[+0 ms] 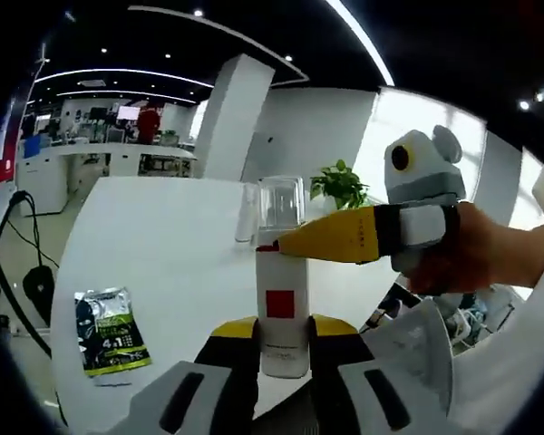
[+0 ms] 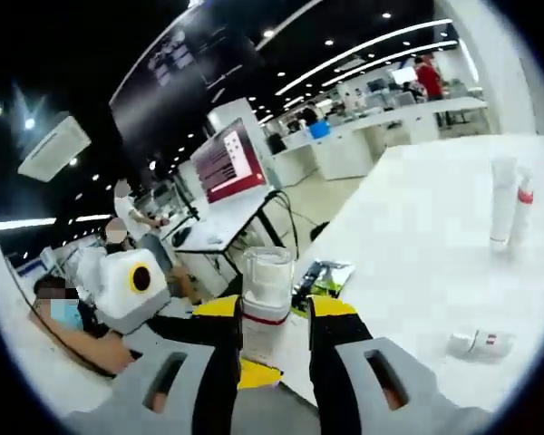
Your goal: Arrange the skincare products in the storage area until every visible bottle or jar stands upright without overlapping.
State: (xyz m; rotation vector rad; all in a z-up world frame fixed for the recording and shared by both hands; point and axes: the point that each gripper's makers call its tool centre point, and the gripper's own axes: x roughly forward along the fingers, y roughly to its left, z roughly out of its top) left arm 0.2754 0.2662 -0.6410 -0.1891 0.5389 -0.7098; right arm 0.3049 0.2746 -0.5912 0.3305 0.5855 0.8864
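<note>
A white bottle (image 1: 281, 290) with a red square label and a clear cap (image 1: 281, 201) stands upright at the near edge of the white table (image 1: 163, 245). My left gripper (image 1: 283, 328) is shut on the bottle's lower body. From the right, my right gripper (image 1: 288, 243) reaches in, with its yellow jaw at the red ring under the cap. In the right gripper view, my right gripper (image 2: 274, 313) is closed around the same bottle (image 2: 267, 276) just below the cap.
A green and black sachet (image 1: 111, 331) lies flat on the table to the left. Two slim white tubes (image 2: 500, 204) stand upright far across the table (image 2: 417, 236). A small white bottle (image 2: 479, 343) lies on its side nearby. A clear container (image 1: 246, 213) stands behind the held bottle.
</note>
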